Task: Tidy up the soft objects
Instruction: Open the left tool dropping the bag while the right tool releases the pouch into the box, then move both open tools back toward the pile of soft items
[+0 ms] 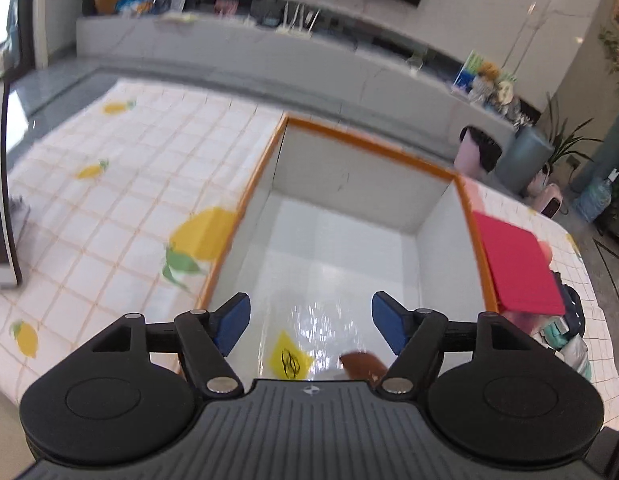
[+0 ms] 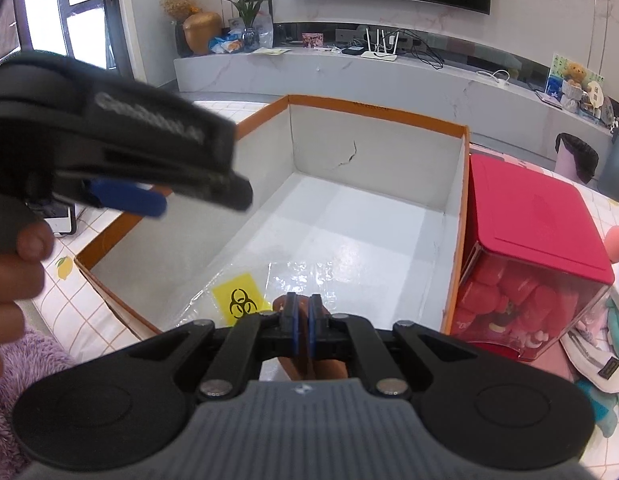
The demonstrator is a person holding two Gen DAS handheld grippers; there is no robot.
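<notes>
A white box with an orange rim (image 2: 373, 114) stands open on the lemon-print tablecloth (image 1: 109, 200). On its floor lies a clear plastic bag with a yellow biohazard label (image 2: 239, 298), also seen as the label (image 1: 289, 358) in the left wrist view. My right gripper (image 2: 302, 320) is low over the box's near end, its blue pads shut on a brown soft object (image 2: 323, 366); the same brown object (image 1: 363, 364) shows under my left gripper. My left gripper (image 1: 309, 306) hangs over the box, jaws wide open and empty. In the right wrist view a hand holds that left gripper (image 2: 149, 200) at upper left.
A clear case with a red lid (image 2: 529, 216), full of red plush items, stands against the box's right wall. Soft items in teal, white and pink (image 2: 601, 360) are piled to its right. Purple fuzzy fabric (image 2: 25, 368) lies at the near left. A white device (image 2: 63, 218) sits left of the box.
</notes>
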